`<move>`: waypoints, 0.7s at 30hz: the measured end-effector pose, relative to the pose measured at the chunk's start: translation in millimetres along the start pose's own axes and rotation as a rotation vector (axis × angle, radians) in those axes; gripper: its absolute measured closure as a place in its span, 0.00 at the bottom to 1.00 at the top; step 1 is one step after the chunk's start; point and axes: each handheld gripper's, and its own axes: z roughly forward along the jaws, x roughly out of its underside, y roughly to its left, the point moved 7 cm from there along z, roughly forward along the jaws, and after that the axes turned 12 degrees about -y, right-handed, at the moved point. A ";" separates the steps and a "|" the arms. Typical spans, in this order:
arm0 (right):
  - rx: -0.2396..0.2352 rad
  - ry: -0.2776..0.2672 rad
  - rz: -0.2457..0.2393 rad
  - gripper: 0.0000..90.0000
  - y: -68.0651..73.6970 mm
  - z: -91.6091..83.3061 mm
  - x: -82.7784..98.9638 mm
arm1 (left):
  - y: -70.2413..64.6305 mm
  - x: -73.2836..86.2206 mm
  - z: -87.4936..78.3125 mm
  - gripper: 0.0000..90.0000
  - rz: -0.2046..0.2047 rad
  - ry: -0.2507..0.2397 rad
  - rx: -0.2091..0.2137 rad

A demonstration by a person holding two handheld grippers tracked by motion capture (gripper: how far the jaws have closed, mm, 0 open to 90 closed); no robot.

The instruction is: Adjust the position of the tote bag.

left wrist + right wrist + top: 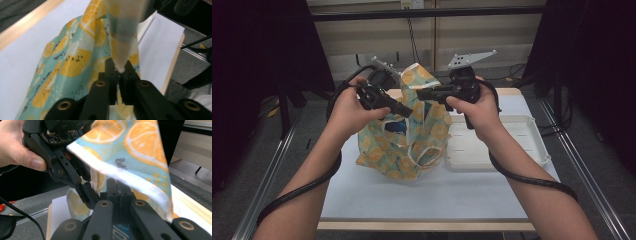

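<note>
Both grippers hold the bag off the table.
Left gripper (119, 71) is clamped on a bag (412, 135) strap; right gripper (119, 188) pinches its rim, the rest hanging below the fingers.

- On the orange-slice cloth bag (67, 65) you had small dark script lettering printed between the fruit slices in the left gripper view, but it was too small and blurred for you to read.
- In the right gripper view, the same bag (140, 147) showed you a bit of dark cursive just below an orange slice; its letters could not be made out either.
- No other label, brand, number or sign was readable.
</note>
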 end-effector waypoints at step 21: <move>0.129 0.049 -0.010 0.84 -28.9 -19.7 16.5 | 55.5 -10.7 -54.1 0.99 -0.117 -0.065 -0.195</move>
